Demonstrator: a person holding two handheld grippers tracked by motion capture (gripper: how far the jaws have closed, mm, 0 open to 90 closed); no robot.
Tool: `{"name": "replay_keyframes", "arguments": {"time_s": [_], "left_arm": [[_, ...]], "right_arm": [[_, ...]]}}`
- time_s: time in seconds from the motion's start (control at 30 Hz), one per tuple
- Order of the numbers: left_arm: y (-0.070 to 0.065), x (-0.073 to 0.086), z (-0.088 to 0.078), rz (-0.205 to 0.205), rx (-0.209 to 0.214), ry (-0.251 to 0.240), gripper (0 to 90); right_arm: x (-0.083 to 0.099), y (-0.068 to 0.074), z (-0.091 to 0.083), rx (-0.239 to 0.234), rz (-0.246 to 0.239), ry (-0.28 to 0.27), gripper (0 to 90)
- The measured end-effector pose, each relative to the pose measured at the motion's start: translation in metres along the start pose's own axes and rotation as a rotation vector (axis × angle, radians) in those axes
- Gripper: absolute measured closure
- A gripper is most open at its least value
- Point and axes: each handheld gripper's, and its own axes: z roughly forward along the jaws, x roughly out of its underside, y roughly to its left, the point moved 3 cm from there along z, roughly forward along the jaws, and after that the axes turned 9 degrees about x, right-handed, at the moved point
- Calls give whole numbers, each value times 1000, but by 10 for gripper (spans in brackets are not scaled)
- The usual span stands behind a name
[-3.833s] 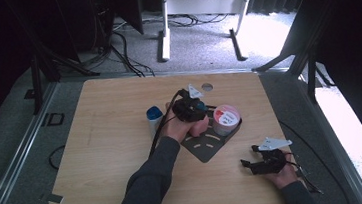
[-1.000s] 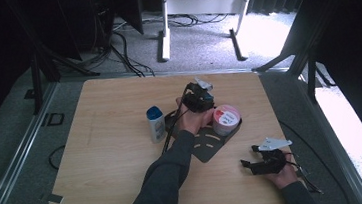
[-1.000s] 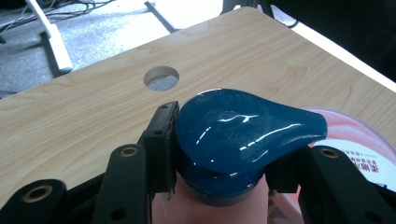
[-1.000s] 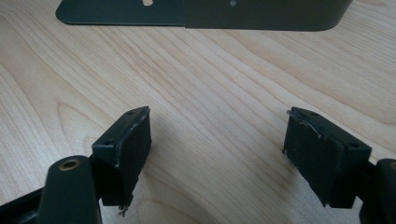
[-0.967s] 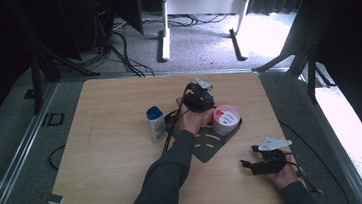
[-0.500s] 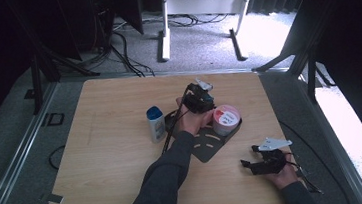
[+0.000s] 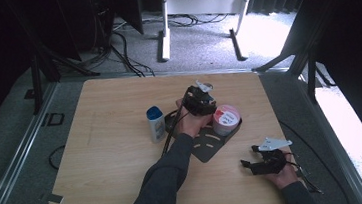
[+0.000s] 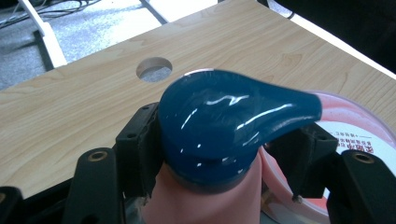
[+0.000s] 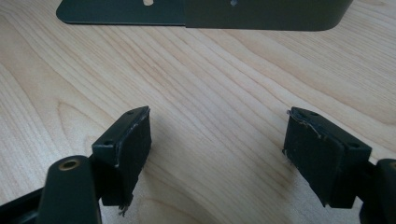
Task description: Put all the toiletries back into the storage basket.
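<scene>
Now glossy blue-capped pink bottle

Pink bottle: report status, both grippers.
Left gripper shut on pink bottle below its blue cap. Right gripper open, idle over table. Pink tub right beside bottle.

I see a table of pale wood grain with a smooth matt finish. The bottle's blue cap is glossy plastic, catching highlights, over a matt pink body. My right gripper's pads look rough, frayed black rubber. The dark plate looks matt.
</scene>
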Motion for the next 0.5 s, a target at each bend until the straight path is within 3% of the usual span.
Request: {"name": "replay_keyframes", "arguments": {"time_s": [0.5], "left_arm": [[7, 11, -19, -7, 46, -10, 364]], "right_arm": [[0, 0, 0, 0, 0, 0, 229]]}}
